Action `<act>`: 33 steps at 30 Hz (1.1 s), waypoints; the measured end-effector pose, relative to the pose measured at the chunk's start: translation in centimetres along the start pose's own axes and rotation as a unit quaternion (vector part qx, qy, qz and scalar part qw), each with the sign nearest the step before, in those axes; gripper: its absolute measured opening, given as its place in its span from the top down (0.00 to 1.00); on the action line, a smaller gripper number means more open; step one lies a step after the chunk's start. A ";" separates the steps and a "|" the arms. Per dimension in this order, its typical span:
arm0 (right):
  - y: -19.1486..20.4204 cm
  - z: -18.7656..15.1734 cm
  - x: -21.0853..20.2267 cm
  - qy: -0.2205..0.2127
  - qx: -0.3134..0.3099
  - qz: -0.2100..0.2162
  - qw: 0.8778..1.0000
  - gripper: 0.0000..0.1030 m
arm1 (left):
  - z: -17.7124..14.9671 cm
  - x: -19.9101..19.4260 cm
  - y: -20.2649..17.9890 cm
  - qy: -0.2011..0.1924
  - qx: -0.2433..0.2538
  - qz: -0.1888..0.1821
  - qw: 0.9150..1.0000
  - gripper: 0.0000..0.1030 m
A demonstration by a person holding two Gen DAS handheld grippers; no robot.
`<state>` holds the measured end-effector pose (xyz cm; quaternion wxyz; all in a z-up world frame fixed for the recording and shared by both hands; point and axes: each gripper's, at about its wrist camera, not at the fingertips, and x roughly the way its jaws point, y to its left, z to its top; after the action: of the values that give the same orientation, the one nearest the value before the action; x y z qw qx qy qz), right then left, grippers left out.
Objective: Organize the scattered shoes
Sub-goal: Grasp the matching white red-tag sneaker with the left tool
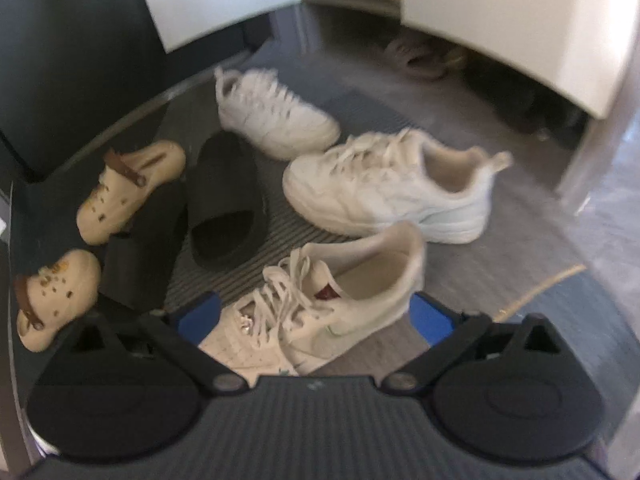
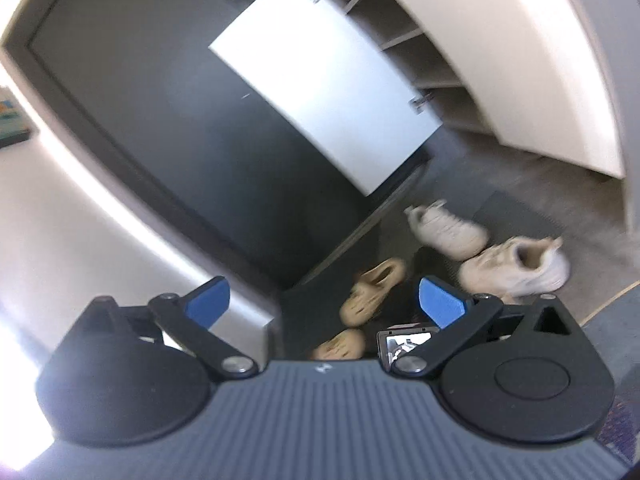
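- Entryway floor, striped mat (image 1: 280, 236) — shoes scattered.
- Left gripper (image 1: 316, 316) spread around low white sneaker (image 1: 320, 312); pads not pressing.
- Sneaker: light, soft — pinch heel collar.
- Right gripper (image 2: 324, 300) spread, empty.

— Describe the left gripper (image 1: 316, 316) hardware.
— I see blue fingers (image 1: 430, 318) on black link arms, silver pivot screws, a ribbed grey housing.
— And the right gripper (image 2: 324, 300)?
— I read identical parts; round black side discs, triangular cut-outs.
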<state>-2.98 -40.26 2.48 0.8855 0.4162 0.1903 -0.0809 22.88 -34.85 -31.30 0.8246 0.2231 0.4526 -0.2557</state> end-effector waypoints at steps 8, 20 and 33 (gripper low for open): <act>-0.7 0.0 4.6 0.062 0.050 0.045 0.996 0.00 | 1.8 7.1 1.0 0.063 -0.094 0.019 0.993 0.16; -1.9 -0.6 6.5 0.117 0.082 0.048 0.989 0.00 | 2.2 10.5 -1.9 0.108 -0.035 0.133 0.985 0.44; -2.3 0.1 3.9 0.070 0.100 0.073 0.990 0.00 | 1.1 5.4 1.5 0.086 -0.033 0.139 0.986 0.88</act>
<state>-0.06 -41.76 -0.65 0.8274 0.5203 0.2116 -0.0052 26.97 -35.57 -35.23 0.8170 0.2779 0.4945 -0.1040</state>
